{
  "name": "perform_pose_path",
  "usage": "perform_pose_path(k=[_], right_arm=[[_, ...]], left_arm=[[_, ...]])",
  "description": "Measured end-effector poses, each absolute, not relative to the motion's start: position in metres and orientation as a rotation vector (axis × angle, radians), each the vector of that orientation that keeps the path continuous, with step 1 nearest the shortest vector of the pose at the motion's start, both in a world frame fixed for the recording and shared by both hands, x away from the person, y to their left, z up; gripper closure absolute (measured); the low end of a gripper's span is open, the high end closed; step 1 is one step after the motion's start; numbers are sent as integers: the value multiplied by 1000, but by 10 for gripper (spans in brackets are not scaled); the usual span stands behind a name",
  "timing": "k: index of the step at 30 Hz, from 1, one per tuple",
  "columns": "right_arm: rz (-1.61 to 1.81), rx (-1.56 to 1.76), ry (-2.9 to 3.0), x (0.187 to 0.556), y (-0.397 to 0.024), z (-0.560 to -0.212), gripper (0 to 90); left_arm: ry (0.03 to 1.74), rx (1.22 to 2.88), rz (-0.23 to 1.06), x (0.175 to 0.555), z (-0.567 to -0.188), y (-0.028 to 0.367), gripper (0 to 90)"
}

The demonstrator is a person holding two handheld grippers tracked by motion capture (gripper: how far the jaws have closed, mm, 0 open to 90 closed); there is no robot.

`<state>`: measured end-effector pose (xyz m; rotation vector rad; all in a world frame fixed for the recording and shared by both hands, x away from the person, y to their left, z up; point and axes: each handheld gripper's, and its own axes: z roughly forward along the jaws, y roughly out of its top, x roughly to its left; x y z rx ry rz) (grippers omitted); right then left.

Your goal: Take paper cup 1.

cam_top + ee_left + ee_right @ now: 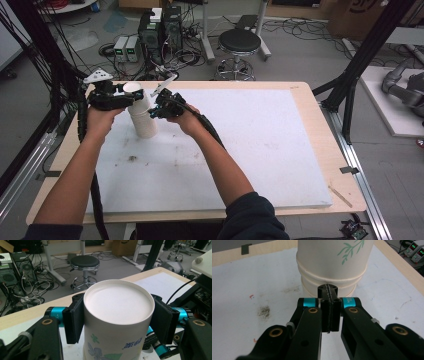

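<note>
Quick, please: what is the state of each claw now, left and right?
Left claw: closed on the top cup of the upside-down paper cup stack.
Right claw: closed, holding nothing, tips at the stack's lower rims.

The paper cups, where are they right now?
In the high view the stack of upside-down paper cups stands on the white mat's far left part, its top cup clamped by the left gripper, the shut right gripper beside it.

White cups (117,340) bear green leaf, blue print.
</note>
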<state>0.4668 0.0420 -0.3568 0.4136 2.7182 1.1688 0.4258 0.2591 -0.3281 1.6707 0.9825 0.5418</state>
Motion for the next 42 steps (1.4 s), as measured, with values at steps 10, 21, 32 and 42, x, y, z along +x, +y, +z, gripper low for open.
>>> perform_pose_path(k=[10,21,32,42], right_arm=[[1127,430,2744,469,46,-360,900],[1127,420,2759,466,44,-356,900],[1105,435,2768,468,48,-353,900],[1071,446,2785,468,54,-359,900]], left_arm=[[989,1672,545,426,-330,260,349],[1006,1666,546,426,-328,262,349],[996,1683,564,427,-328,254,343],[1001,1646,579,424,-323,260,341]])
